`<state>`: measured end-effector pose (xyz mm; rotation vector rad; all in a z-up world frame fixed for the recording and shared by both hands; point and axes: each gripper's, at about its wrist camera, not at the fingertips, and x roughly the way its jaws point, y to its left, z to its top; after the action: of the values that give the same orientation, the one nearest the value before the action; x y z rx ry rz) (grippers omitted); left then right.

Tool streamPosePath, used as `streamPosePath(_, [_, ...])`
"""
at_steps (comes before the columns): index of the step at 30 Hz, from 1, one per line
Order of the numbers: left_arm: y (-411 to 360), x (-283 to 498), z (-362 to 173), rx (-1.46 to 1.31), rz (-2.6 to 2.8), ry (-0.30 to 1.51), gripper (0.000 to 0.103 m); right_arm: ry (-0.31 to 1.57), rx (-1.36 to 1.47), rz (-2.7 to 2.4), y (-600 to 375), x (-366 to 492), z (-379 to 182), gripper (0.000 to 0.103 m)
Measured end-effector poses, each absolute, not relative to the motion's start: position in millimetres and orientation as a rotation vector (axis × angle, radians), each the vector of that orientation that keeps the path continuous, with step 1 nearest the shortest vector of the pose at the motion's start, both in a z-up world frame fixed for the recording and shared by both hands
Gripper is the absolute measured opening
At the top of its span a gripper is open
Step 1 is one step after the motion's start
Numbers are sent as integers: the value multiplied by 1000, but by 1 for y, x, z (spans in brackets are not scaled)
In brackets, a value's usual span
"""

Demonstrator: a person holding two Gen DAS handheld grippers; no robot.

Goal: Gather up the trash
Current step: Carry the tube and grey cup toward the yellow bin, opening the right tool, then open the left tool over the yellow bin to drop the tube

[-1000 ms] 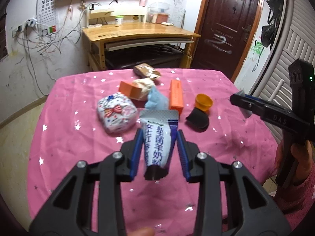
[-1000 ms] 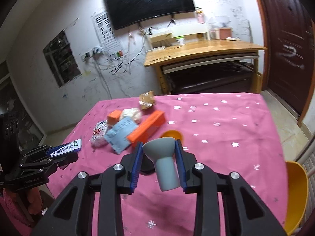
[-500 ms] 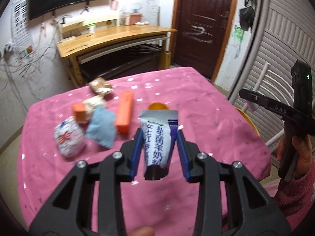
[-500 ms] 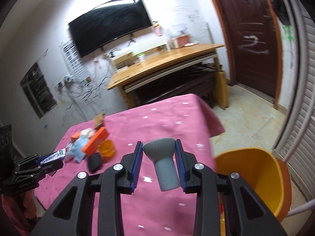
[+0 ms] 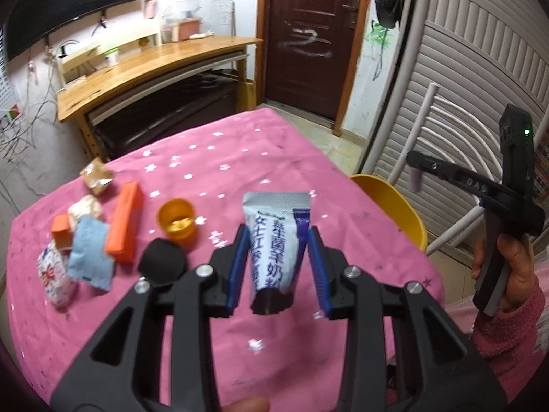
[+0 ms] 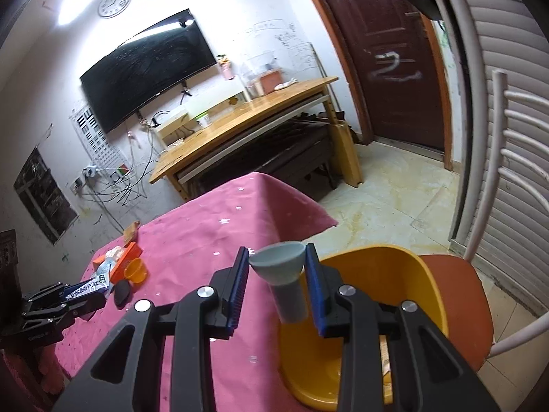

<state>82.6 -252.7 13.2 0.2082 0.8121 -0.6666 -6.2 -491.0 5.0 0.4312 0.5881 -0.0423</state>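
Pink starred tablecloth (image 5: 212, 171) before me, wrappers and orange cup (image 5: 176, 218) lying at its left. My left gripper (image 5: 277, 264) clenched on white tube (image 5: 276, 240), above cloth. My right gripper (image 6: 277, 286) clamps grey funnel (image 6: 284, 279), poised over yellow bin (image 6: 425, 288) on chair (image 6: 463, 295) beside table.

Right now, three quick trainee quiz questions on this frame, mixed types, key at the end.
1. What does the left claw hold?
2. True or false: the right claw is empty.
3. The yellow bin stands: A) on the pink table, B) on an orange chair seat beside it, C) under the wooden desk.

Key: 1. A white and blue tube. 2. False, it grips a grey funnel-shaped piece. 3. B.
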Motion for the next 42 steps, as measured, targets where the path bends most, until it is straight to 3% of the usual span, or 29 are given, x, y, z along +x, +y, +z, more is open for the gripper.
streamPosePath(12, [-327, 88, 14, 231, -768, 835, 33, 675, 507, -119, -531, 3, -37, 30])
streamPosePath(14, [-342, 91, 13, 229, -788, 848, 33, 680, 516, -136, -535, 2, -40, 40])
streamPosePath(20, [-388, 98, -3, 233, -843, 934, 33, 628, 572, -192, -558, -14, -39, 46])
streamPosePath(23, [-407, 101, -14, 227, -849, 981, 37, 607, 610, -216, -571, -23, -40, 49])
streamPosePath(26, [-416, 105, -21, 216, -835, 1008, 65, 597, 633, -224, -579, -27, -42, 50])
streamPosePath(42, [-385, 107, -6, 161, -809, 983, 67, 599, 607, -156, -555, -18, -35, 51])
